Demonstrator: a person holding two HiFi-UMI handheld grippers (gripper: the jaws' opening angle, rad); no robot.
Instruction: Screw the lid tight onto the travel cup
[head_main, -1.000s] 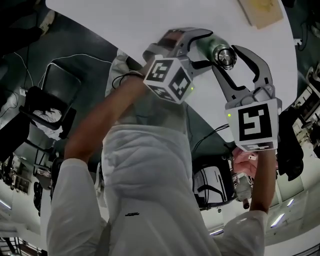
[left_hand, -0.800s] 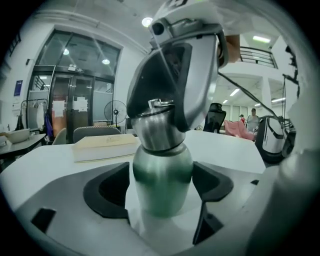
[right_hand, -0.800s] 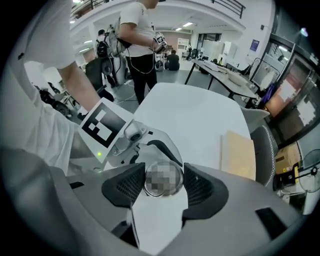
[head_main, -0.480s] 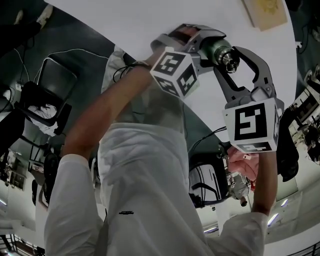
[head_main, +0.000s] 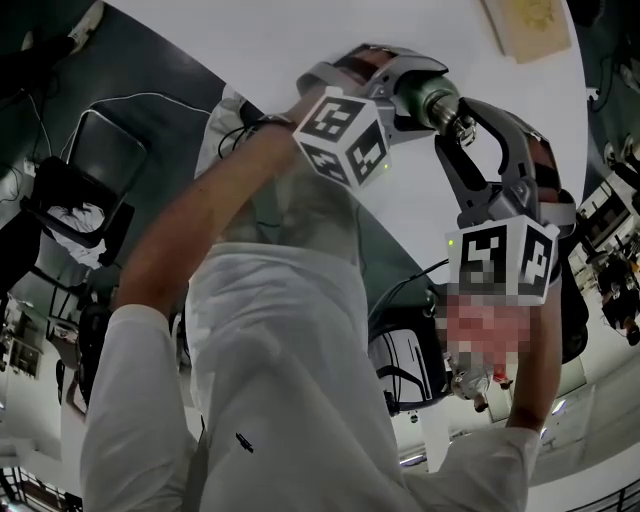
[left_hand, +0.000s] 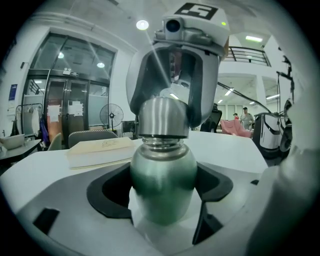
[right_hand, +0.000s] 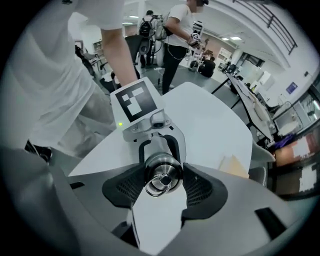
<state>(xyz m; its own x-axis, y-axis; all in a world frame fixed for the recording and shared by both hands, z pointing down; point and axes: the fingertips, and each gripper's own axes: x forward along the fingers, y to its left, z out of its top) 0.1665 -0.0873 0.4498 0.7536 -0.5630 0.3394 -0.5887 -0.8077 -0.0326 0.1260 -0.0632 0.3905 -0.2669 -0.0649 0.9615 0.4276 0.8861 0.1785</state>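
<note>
White round table (head_main: 250, 40), book (head_main: 525, 25) at far edge; open office, glass doors (left_hand: 70, 100), fan (left_hand: 111, 116). Cup (left_hand: 162, 185) held up off the table, left gripper (left_hand: 162, 200) clamped on its green body. Right gripper (right_hand: 161, 189) wide, pads pressed on either side of the lid (right_hand: 161, 167). Since half a second ago the right gripper has rolled round the lid, marker cube turned. Cup base hidden in the left jaws; how far the lid is screwed on is unclear.
</note>
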